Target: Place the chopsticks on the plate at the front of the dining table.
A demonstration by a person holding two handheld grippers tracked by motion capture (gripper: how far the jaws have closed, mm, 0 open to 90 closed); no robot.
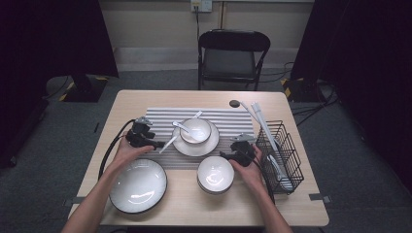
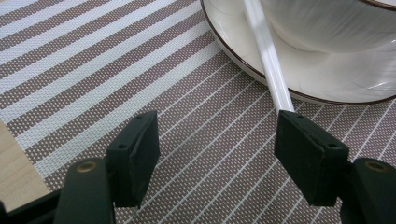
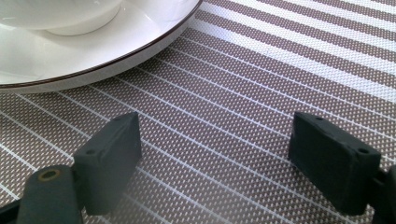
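- The large, shallow white ceramic plate with a dark rim (image 1: 138, 186) lies nearest the camera, at the front left of the light wooden table (image 1: 301, 204), just inside its front edge.
- The table carries a grey-and-white striped woven placemat (image 1: 160, 116) across its middle, reaching towards the back edge.
- A black wire basket (image 1: 291, 145) stands at the right edge of the table, with white utensils lying in it.
- A white saucer with a thin dark rim (image 1: 189, 148) sits at the placemat's centre, and a white ceramic bowl (image 1: 198, 127) stands on it with a white spoon (image 1: 180, 127) resting in it.
- A smaller white ceramic bowl (image 1: 215, 174) sits at the placemat's front edge, right of the large plate.
- The left gripper (image 1: 156, 144) hovers over the placemat's left part. Its jaws stand wide apart and hold nothing.
- A white spoon handle (image 2: 268, 51) slants down from the saucer's left rim onto the placemat. In the left gripper view its tip ends right at the right-hand jaw's pad, and I cannot tell whether they touch.
- The right gripper (image 1: 224, 155) sits at the placemat's front right part, just beside the small bowl. Its jaws are wide open and empty, with bare placemat between them, near the saucer's rim.
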